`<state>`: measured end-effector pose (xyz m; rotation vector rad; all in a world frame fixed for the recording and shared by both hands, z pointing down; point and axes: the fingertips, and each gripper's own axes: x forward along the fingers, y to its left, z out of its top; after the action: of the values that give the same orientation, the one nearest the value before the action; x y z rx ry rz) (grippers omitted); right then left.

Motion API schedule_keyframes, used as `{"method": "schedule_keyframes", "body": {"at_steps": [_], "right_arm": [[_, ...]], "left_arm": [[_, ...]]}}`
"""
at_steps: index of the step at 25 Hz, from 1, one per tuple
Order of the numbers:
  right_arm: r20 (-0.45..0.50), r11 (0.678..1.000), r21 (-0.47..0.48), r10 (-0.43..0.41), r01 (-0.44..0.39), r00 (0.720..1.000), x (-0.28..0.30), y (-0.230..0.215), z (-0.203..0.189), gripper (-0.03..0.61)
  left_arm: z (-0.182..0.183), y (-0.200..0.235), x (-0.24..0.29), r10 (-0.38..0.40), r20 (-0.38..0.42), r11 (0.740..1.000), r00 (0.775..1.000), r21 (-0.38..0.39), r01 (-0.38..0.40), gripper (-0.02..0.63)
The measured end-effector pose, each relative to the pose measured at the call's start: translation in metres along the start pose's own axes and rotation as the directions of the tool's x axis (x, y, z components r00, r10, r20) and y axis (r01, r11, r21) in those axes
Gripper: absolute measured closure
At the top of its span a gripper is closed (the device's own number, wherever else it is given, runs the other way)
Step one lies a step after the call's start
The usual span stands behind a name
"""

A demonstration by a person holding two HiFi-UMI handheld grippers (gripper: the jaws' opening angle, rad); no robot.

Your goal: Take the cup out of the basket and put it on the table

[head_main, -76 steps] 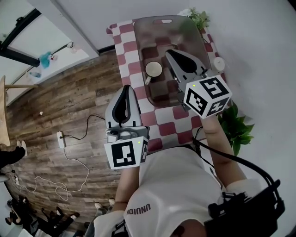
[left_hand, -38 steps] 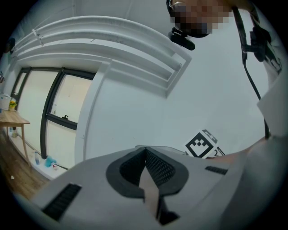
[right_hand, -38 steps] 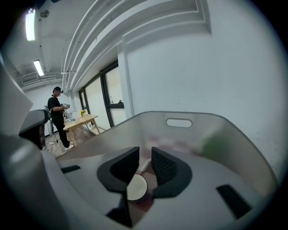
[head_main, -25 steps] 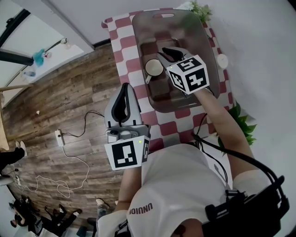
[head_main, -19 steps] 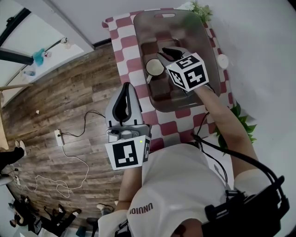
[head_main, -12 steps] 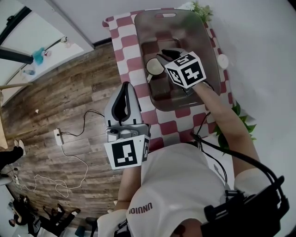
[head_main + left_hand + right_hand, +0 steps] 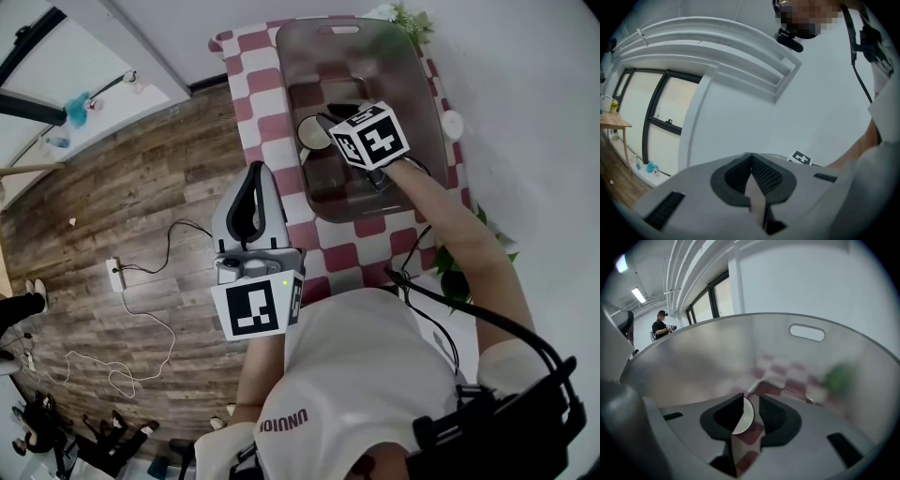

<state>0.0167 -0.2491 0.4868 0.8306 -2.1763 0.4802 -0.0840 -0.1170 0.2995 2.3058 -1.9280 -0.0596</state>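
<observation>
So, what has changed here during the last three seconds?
The right gripper moved forward and to the left, from the near right part of the basket up to the cup. Its jaws are apart, with the cup's rim showing between them; nothing is gripped yet. The cup, the basket and the left gripper, jaws together, stayed where they were.

Translucent smoky plastic basket on matt checked cloth; wood-plank floor.
</observation>
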Motion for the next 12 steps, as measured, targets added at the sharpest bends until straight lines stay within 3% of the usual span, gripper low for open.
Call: {"method": "schedule_keyframes", "body": {"at_steps": [12], "right_arm": [[-0.083, 0.998, -0.063, -0.005, 0.000, 0.997, 0.013, -0.004, -0.020, 0.476]], "left_arm": [[-0.001, 0.003, -0.001, 0.008, -0.001, 1.000, 1.000, -0.003, -0.008, 0.601]]}}
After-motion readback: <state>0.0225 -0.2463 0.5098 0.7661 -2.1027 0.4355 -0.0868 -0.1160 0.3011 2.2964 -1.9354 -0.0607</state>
